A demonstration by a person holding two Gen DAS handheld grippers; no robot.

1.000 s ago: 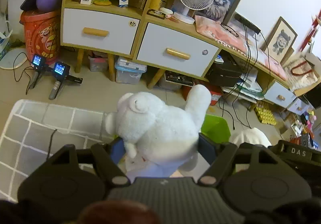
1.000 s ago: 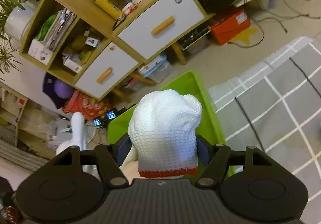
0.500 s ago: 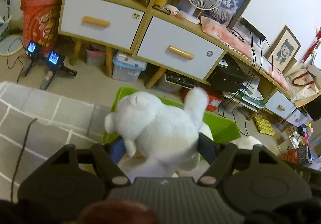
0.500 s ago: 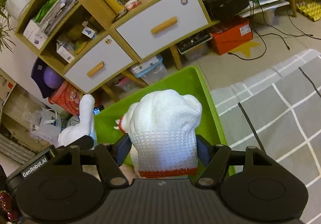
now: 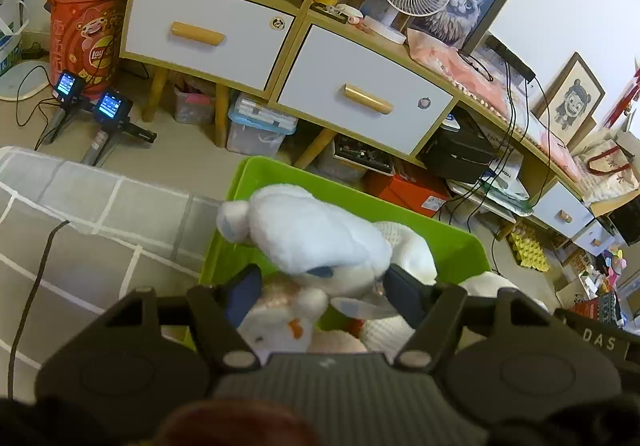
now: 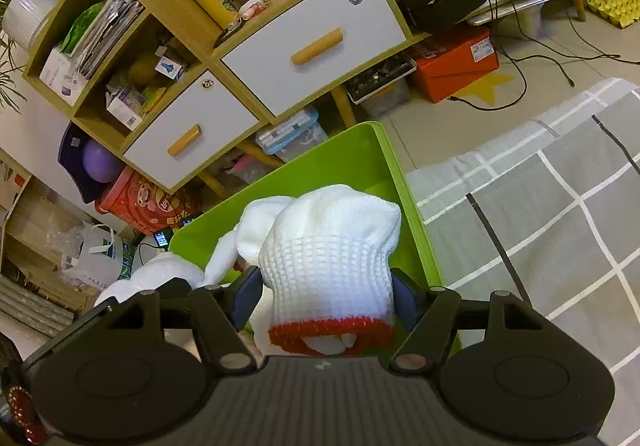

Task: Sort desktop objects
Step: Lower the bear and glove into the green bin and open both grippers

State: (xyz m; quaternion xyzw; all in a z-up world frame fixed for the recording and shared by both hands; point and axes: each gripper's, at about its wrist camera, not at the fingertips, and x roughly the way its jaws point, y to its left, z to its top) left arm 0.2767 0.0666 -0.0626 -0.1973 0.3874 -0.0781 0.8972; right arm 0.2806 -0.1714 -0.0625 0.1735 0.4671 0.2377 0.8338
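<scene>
A white plush toy (image 5: 312, 242) lies tipped forward over the green bin (image 5: 276, 174), its lower part between the pads of my left gripper (image 5: 322, 286), which is shut on it. Under it sits a small toy with an orange beak (image 5: 292, 322), and a white knitted item (image 5: 408, 242) lies in the bin. My right gripper (image 6: 326, 294) is shut on a white knitted glove (image 6: 332, 258) with a red cuff, held just above the same bin (image 6: 360, 158). A white plush shape (image 6: 256, 222) shows behind the glove.
A wooden cabinet with white drawers (image 5: 360, 94) stands behind the bin. A grey checked cloth (image 5: 100, 214) flanks the bin and carries a black cable (image 5: 32, 286). Two handheld devices with lit screens (image 5: 108, 106) lie on the floor. An orange box (image 6: 452, 62) sits under the cabinet.
Both grippers have sunk toward the green bin. The plush toy has tipped from upright to lying forward over the bin. The glove keeps its place between the right pads.
</scene>
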